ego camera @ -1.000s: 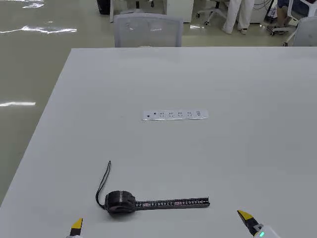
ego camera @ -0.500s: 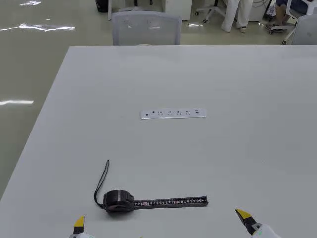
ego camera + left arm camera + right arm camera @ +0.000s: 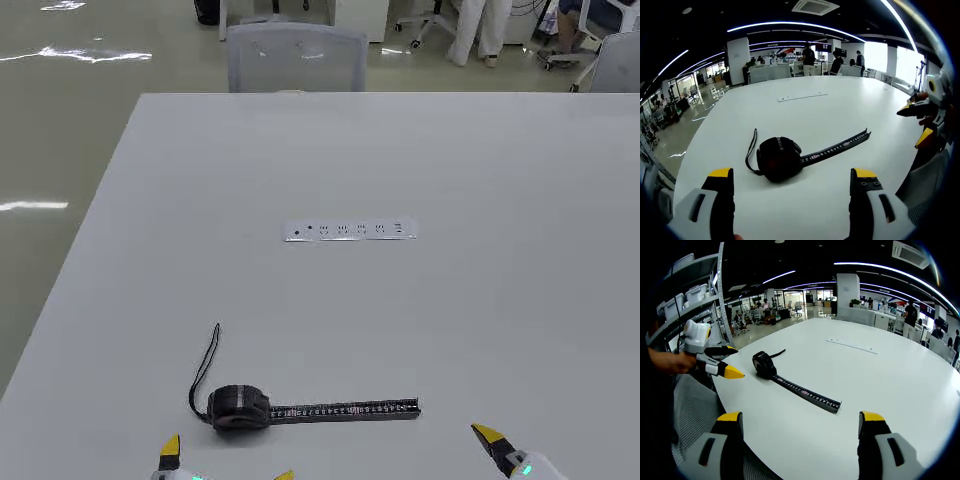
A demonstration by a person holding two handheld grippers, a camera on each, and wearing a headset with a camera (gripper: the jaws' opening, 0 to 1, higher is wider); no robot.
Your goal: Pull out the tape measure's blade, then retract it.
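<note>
Claws [image 3: 791,173] agape, empty, near tape measure [image 3: 780,158].

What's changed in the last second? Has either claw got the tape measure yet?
The left claw has edged forward toward the tape measure, and its second tip now shows in the head view. It is open and holds nothing. The right claw, also open, has barely moved. The tape measure lies where it was, blade still out.
</note>
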